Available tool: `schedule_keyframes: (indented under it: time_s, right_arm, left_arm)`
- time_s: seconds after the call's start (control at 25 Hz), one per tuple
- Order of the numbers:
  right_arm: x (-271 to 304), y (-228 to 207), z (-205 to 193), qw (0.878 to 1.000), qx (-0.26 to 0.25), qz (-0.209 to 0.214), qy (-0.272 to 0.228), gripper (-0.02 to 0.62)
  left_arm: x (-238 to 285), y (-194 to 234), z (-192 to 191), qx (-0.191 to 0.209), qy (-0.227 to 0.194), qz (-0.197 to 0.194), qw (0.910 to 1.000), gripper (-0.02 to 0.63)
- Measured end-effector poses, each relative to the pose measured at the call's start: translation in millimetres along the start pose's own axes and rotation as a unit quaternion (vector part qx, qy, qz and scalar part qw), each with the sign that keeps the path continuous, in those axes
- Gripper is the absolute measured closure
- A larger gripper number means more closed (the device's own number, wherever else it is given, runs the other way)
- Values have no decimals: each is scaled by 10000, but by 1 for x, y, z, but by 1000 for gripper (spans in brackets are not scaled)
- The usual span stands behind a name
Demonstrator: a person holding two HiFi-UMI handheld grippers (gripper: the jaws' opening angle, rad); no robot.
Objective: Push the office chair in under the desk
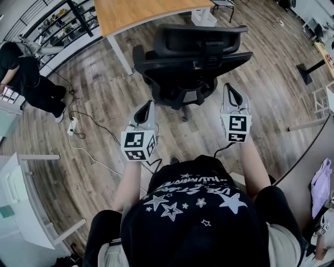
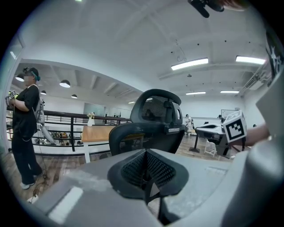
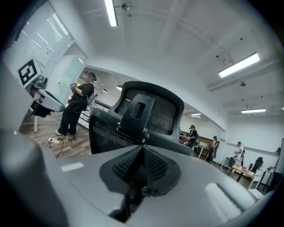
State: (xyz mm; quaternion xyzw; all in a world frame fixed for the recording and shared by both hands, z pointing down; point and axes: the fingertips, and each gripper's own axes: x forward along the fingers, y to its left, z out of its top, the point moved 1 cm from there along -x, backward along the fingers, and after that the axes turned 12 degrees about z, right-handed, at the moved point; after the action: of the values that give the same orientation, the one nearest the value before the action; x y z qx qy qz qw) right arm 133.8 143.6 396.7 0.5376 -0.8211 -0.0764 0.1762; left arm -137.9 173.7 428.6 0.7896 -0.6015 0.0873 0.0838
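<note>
A black mesh office chair (image 1: 190, 60) stands on the wood floor with its back toward me, in front of a wooden-topped desk (image 1: 141, 13) with white legs. My left gripper (image 1: 146, 109) is shut and empty, a short way behind the chair's left side. My right gripper (image 1: 231, 95) is shut and empty too, just behind the chair's right side. Neither touches the chair. In the left gripper view the chair (image 2: 151, 122) rises beyond the closed jaws (image 2: 146, 170). In the right gripper view the chair back (image 3: 142, 117) looms close behind the closed jaws (image 3: 141, 166).
A person in black (image 1: 23, 78) stands at the left near a railing. White cables and a power strip (image 1: 73, 128) trail on the floor left of me. A white table (image 1: 21, 193) is at lower left. Another desk edge (image 1: 308, 167) sits at right.
</note>
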Motion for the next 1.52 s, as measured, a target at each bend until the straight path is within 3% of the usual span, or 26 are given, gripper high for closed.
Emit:
schedule_keyframes:
  time_s: [0.56,0.92,1.04,1.08,1.12,1.24,1.52]
  right_arm:
    - [11,-21,-15,9960,-362,-690,446,592]
    - [33,-83,-22,9898,-579,-1194,525,590]
    - [42,-97,-26,9875,-871,-1184,563,494]
    - [45,-100,-27,9853,-1079,-1182,596,488]
    - [47,-102,-28,9826,-1300,-1167,633,467]
    - [56,-102,-30,9761,-1787,-1005,718,354]
    - [76,-109,-41,9612,-2370,-849,1130,183]
  left_arm:
    - [18,27,-4,1,71,-63,10000,604]
    - [47,16,26,668,-385,-32,9970,604]
    - [59,14,31,1047,-499,166,9931,603]
    - [64,12,31,1219,-529,189,9910,549]
    - [68,10,32,1380,-564,211,9886,455]
    - [76,8,39,1792,-741,409,9802,381]
    - [99,-3,35,3140,-711,653,9445,246]
